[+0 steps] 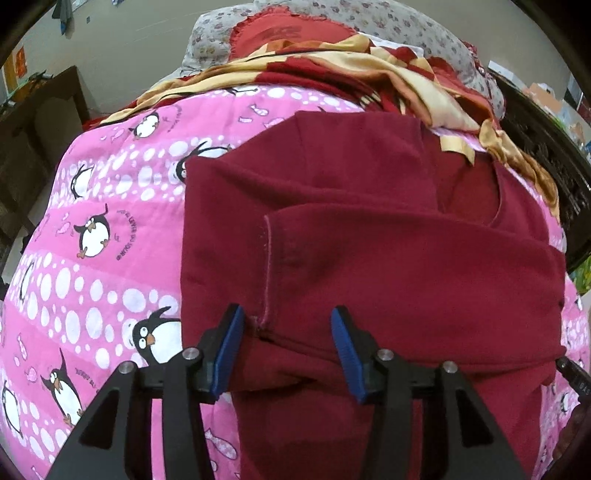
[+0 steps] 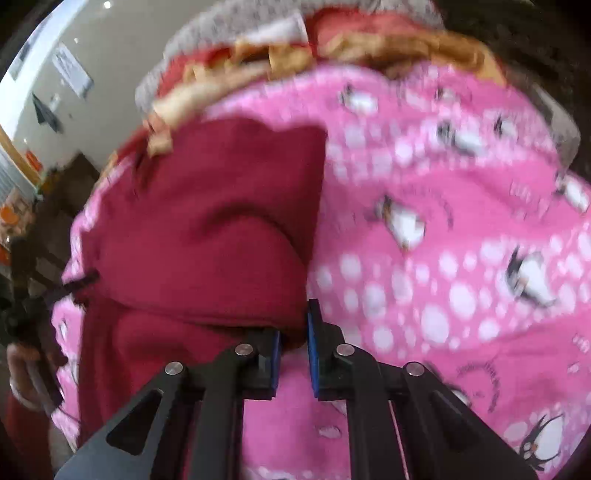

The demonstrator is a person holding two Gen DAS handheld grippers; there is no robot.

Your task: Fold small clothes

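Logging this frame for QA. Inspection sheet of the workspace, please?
Surface: pink penguin-print quilt, bare to the garment's left.
Job's things: maroon garment, partly folded, flap laid across.
Clutter: red-and-cream cloth heaped behind; floral pillow beyond.
Grippers: left claw open over the hem seam; right claw closed on the garment's edge, view blurred.
Cables: nothing seen.
Surroundings: beige wall, dark wooden furniture.

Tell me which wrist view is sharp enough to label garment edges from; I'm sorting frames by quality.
Left wrist view: sharp; the seam on the maroon garment and the print on the pink penguin blanket read clearly, though the fisheye bends the edges. Right wrist view: motion-blurred throughout; only the right gripper is crisp, so fabric edges smear. Use the left.
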